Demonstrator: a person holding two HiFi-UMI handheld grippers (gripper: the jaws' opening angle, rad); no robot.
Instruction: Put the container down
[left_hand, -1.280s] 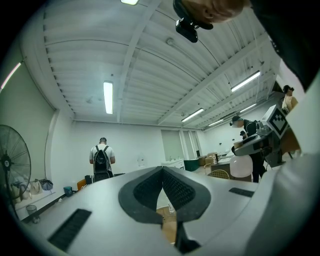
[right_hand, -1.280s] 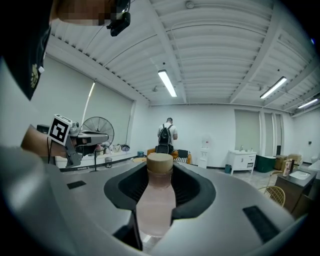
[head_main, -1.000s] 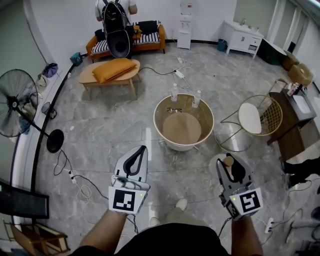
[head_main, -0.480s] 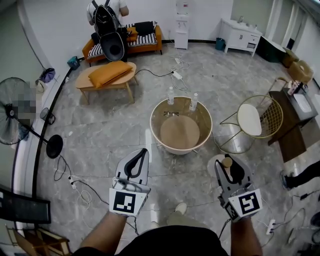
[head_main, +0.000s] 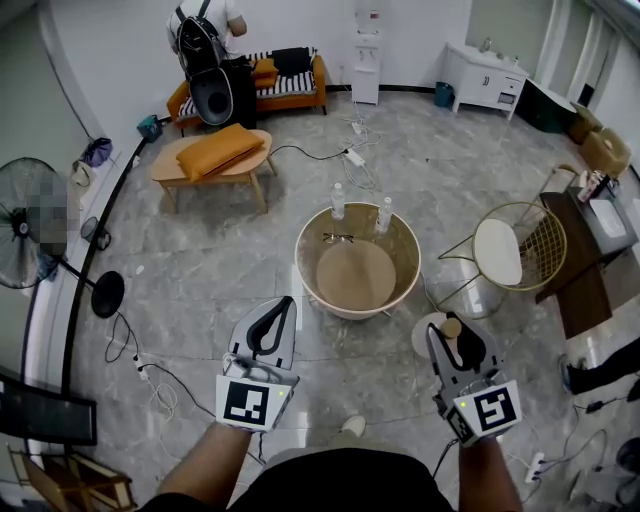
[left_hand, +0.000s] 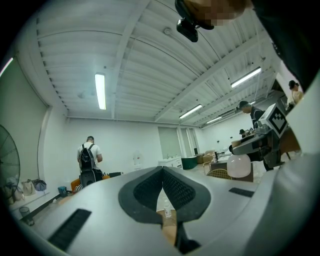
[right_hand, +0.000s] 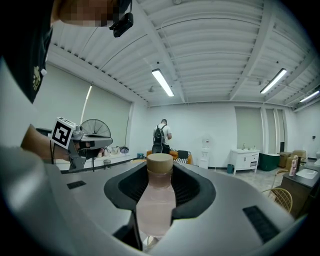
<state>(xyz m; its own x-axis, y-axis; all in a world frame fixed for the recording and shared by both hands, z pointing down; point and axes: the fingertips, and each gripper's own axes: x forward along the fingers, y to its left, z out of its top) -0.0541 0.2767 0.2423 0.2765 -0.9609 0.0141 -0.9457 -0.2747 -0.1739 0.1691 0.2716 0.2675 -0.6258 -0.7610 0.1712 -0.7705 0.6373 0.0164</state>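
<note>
A translucent bottle with a tan cap (right_hand: 160, 163) stands upright between the jaws of my right gripper (right_hand: 161, 172), which is shut on it. In the head view, the right gripper (head_main: 455, 342) is at lower right, and the bottle's cap (head_main: 452, 326) shows at its tip above the floor. My left gripper (head_main: 281, 305) is at lower left with its jaws closed together and nothing between them. In the left gripper view, the left gripper (left_hand: 162, 171) points toward the room. A round tub-like table (head_main: 305, 262) stands just ahead of both grippers.
Two clear bottles (head_main: 337, 202) (head_main: 384, 215) and a pair of glasses (head_main: 338, 238) are on the round table. A gold wire chair (head_main: 512, 247) stands to its right. A fan (head_main: 30, 222), floor cables (head_main: 150, 362), a low table with an orange cushion (head_main: 207, 150) and a person with a backpack (head_main: 208, 62) are farther off.
The round table has drifted slightly nearer and to the left in the view. The person at the back has stepped left. Both grippers keep their places, the right one still holding the bottle.
</note>
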